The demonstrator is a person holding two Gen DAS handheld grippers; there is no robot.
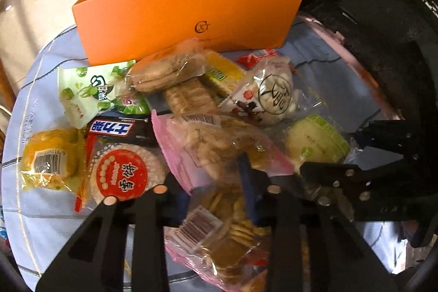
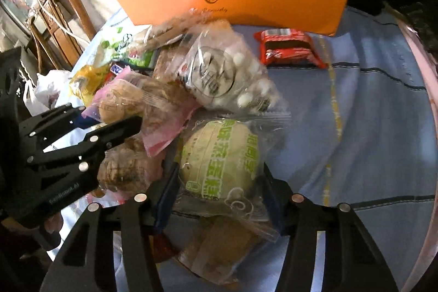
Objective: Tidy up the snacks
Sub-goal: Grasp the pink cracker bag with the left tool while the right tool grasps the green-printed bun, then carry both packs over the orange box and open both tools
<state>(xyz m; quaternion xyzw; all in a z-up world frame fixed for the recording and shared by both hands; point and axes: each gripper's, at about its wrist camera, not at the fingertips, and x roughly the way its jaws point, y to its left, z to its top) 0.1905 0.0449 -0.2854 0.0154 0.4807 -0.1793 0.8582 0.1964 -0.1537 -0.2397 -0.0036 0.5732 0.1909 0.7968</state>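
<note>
Centrally, the right gripper fingers clamp the green-labelled bun; left gripper fingers pinch the pink cracker pack; bare bench toward its right edge.

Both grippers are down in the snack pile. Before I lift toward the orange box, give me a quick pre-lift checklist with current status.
1. Right gripper around the green-labelled round cake pack: ok, a pad sits on each side of it.
2. Left gripper on the pink-edged cracker pack: ok, the fingers pinch its wrapper.
3. Neighbours free of the cake pack: not ok, the white candy bag overlaps its top edge.
4. Orange box open and upright: ok; whether it holds anything, cannot tell.
5. Path to the box: not ok for the left, the pile lies between.
6. Red snack pack out of the way: ok, it lies apart.
</note>
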